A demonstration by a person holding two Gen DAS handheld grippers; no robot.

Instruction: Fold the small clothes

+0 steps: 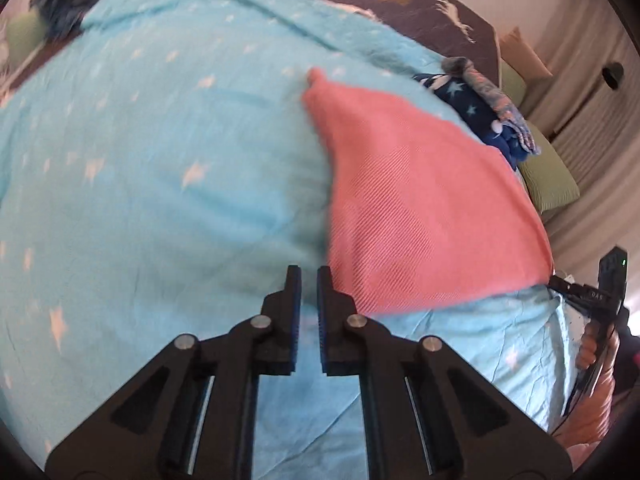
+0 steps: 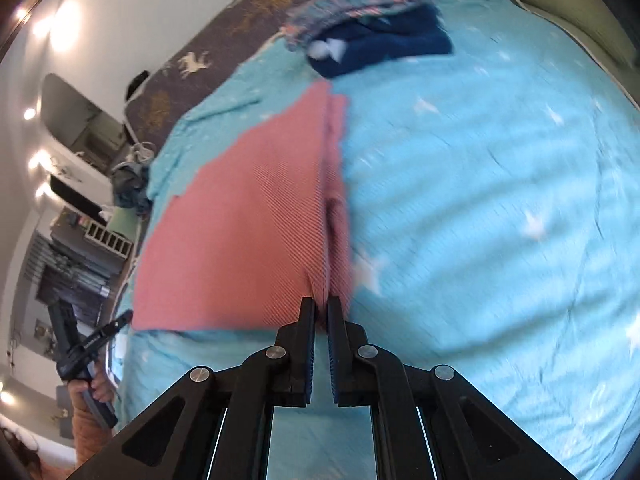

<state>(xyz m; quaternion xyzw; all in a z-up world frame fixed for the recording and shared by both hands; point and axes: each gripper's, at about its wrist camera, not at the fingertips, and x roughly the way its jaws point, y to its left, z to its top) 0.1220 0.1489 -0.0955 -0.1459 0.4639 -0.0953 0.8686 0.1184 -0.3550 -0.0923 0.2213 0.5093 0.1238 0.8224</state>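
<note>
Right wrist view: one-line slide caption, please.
Right gripper shut on the near edge of a pink cloth lying on a star-print blue blanket.

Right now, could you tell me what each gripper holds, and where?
The right gripper pinches the pink cloth's near corner. The left gripper is shut at its other near corner; hold unclear.

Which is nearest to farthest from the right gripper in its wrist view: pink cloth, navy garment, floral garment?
From the right gripper:
1. Pink cloth, at the fingertips, lower centre-left.
2. Navy garment, far side of the blanket, upper centre.
3. Floral garment, just behind the navy one.
</note>
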